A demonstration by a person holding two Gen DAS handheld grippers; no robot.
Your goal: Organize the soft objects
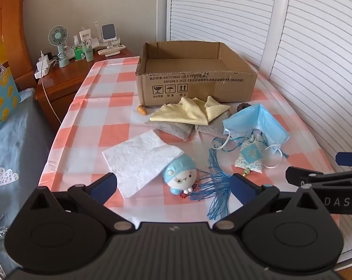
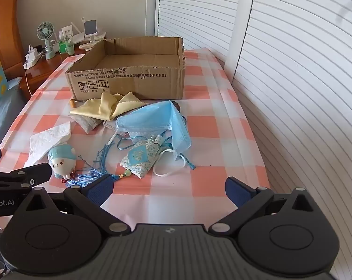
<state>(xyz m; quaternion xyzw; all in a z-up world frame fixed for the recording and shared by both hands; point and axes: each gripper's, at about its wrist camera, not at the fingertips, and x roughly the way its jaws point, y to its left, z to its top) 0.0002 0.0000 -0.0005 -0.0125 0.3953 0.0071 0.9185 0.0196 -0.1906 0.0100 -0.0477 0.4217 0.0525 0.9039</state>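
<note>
From my seat I see a bedroom in soft daylight. A plain beige wall (image 1: 87, 7) runs behind a glossy wooden nightstand (image 1: 66, 79), which stands just beside an orange wooden headboard (image 1: 10, 23). On the nightstand sit a small mint desk fan (image 1: 58, 39), a green bottle (image 1: 78, 53), a white remote control (image 1: 111, 50) and a white charger (image 1: 43, 66) whose cable hangs down the front. White louvred doors (image 2: 292, 58) fill the right side. At the left edge lies blue bedding with a cloud print (image 1: 5, 163).
</note>
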